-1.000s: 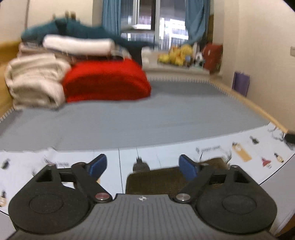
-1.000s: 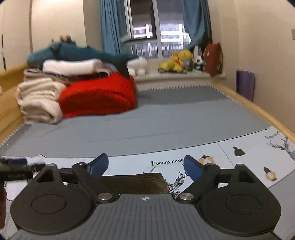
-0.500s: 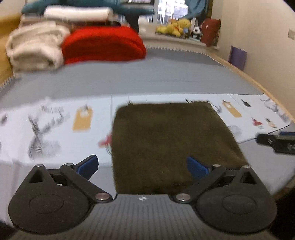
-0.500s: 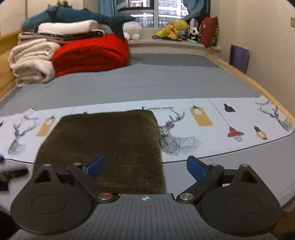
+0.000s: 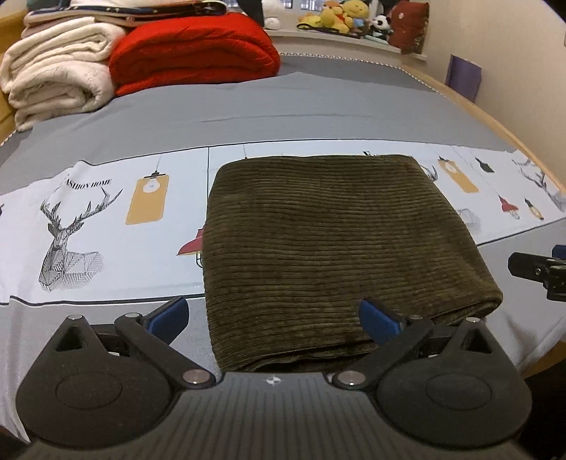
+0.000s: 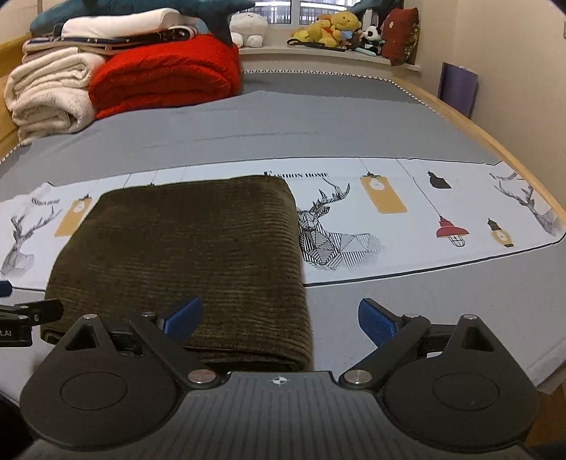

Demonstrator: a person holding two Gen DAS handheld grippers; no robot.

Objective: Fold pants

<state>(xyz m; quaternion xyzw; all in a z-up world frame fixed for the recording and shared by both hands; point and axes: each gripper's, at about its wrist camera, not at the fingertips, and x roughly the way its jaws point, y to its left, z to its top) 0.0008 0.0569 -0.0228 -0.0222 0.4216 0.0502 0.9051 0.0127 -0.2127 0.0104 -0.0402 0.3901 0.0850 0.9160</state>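
Note:
Dark olive corduroy pants [image 5: 329, 240] lie folded into a flat rectangle on the printed white strip of the bed. In the right wrist view the same pants [image 6: 187, 254] fill the lower left. My left gripper [image 5: 272, 316] hovers open over the near left corner of the pants, nothing between its blue pads. My right gripper [image 6: 279, 318] is open over the near right corner, its left pad above the cloth and its right pad above the grey sheet. The right gripper's tip [image 5: 537, 269] shows at the right edge of the left wrist view.
A red blanket [image 5: 191, 46] and cream blankets [image 5: 53, 74] are stacked at the far left of the bed. Plush toys [image 6: 329, 32] line the windowsill. A wooden bed edge [image 6: 470, 124] runs along the right, with a purple box [image 6: 458, 88] by the wall.
Both grippers have dropped and tipped downward toward the bed; the folded pants, before barely visible at the bottom, now fill the lower view. The left jaws opened slightly wider.

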